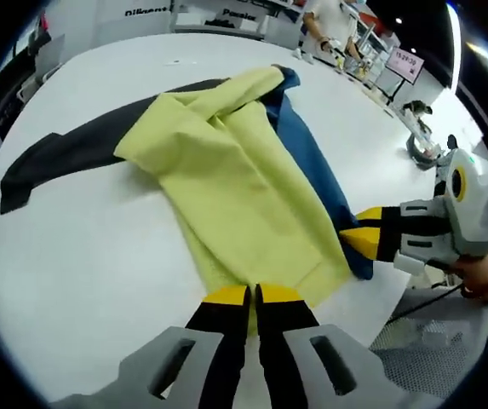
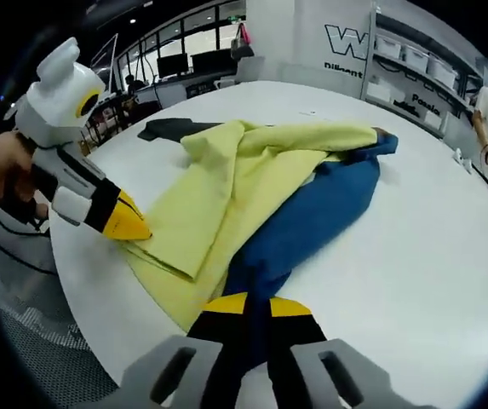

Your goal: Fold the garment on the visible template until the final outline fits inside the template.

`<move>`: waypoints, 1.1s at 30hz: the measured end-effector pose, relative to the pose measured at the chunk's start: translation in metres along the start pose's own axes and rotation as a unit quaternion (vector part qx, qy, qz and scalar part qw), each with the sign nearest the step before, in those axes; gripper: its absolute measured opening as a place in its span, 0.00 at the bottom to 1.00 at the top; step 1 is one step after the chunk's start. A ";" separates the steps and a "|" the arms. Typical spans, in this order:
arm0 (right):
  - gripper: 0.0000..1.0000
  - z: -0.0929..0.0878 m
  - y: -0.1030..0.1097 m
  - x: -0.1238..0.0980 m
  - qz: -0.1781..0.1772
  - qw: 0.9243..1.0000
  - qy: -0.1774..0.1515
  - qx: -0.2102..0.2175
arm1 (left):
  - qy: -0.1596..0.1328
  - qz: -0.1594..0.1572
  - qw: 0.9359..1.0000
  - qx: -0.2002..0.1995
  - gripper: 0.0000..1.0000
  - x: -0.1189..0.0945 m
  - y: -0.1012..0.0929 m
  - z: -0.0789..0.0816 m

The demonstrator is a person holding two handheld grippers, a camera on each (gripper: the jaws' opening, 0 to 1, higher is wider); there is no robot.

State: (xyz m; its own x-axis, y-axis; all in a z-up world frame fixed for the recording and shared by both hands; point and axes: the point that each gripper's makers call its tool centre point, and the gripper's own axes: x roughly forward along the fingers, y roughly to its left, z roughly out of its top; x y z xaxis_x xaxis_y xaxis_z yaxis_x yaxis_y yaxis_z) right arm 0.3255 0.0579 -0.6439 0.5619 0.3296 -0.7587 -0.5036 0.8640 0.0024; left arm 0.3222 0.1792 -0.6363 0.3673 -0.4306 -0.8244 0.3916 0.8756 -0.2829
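A garment with a yellow side [image 1: 226,179] and a blue side [image 1: 312,162] lies crumpled on the round white table [image 1: 82,273]. Part of it covers the black template [image 1: 73,153]. My left gripper [image 1: 253,296] is shut on the yellow hem nearest me, with a sliver of cloth between its jaws. The right gripper [image 1: 358,237] comes in from the right at the blue edge. In the right gripper view, my right gripper [image 2: 248,305] is shut on the blue cloth [image 2: 312,213]. There the left gripper [image 2: 131,227] pinches the yellow fold [image 2: 218,196], and the template [image 2: 171,128] peeks out behind.
The table's edge [image 1: 397,298] runs close by both grippers, with a grey mesh floor mat [image 1: 431,341] below. A person [image 1: 329,21] stands at benches beyond the far side. Shelves with bins [image 2: 414,60] line the wall. A hand [image 2: 5,179] holds the left gripper.
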 end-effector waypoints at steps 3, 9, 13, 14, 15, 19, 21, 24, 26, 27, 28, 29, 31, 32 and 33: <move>0.00 -0.001 -0.004 -0.002 -0.001 1.000 0.004 0.018 | -0.020 -0.014 1.000 -0.017 0.02 -0.010 -0.003 0.007; 0.00 -0.004 -0.016 -0.008 -0.010 0.999 0.010 0.035 | -0.023 -0.001 1.000 -0.013 0.02 -0.029 0.010 0.008; 0.00 -0.005 -0.027 -0.017 -0.024 0.998 0.011 0.058 | -0.015 0.022 1.000 -0.007 0.02 -0.040 0.023 0.002; 0.00 -0.007 -0.032 -0.021 -0.032 0.997 0.013 0.068 | -0.006 0.034 0.999 -0.004 0.02 -0.043 0.029 -0.003; 0.00 -0.008 -0.035 -0.024 -0.036 0.997 0.014 0.072 | -0.001 0.039 0.999 -0.001 0.02 -0.045 0.032 -0.006; 0.00 -0.014 -0.050 -0.034 -0.056 0.993 0.016 0.099 | 0.009 0.046 0.999 -0.009 0.02 -0.051 0.041 -0.018; 0.00 -0.012 -0.058 -0.039 -0.071 0.991 -0.002 0.115 | 0.008 0.046 0.999 -0.015 0.02 -0.053 0.042 -0.020; 0.00 -0.016 -0.071 -0.048 -0.094 0.987 -0.001 0.131 | 0.008 0.047 0.999 -0.020 0.02 -0.055 0.042 -0.023; 0.00 -0.018 -0.078 -0.051 -0.102 0.985 -0.001 0.138 | 0.009 0.048 0.999 -0.020 0.02 -0.055 0.043 -0.024; 0.00 -0.021 -0.085 -0.054 -0.112 0.982 0.001 0.150 | 0.011 0.045 0.999 -0.021 0.02 -0.055 0.041 -0.026; 0.00 -0.022 -0.089 -0.056 -0.118 0.982 0.002 0.150 | 0.012 0.041 0.999 -0.022 0.02 -0.055 0.040 -0.027; 0.00 -0.023 -0.093 -0.059 -0.125 0.981 0.004 0.150 | 0.012 0.038 0.999 -0.024 0.02 -0.055 0.038 -0.027; 0.00 -0.027 -0.104 -0.065 -0.143 0.977 0.006 0.159 | 0.012 0.031 0.999 -0.024 0.02 -0.055 0.033 -0.028; 0.00 -0.028 -0.108 -0.068 -0.146 0.975 0.007 0.164 | 0.013 0.029 0.999 -0.022 0.02 -0.055 0.032 -0.029; 0.00 -0.033 -0.116 -0.074 -0.159 0.971 0.008 0.179 | 0.015 0.027 0.999 -0.019 0.02 -0.055 0.031 -0.030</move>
State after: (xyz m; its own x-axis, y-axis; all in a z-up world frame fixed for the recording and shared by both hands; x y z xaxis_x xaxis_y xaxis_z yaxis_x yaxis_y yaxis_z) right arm 0.3211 -0.0789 -0.6096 0.6403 0.0208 -0.7678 -0.0444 0.9990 -0.0100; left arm 0.2883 0.2364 -0.6145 0.3622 -0.3756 -0.8531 0.3385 0.9057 -0.2551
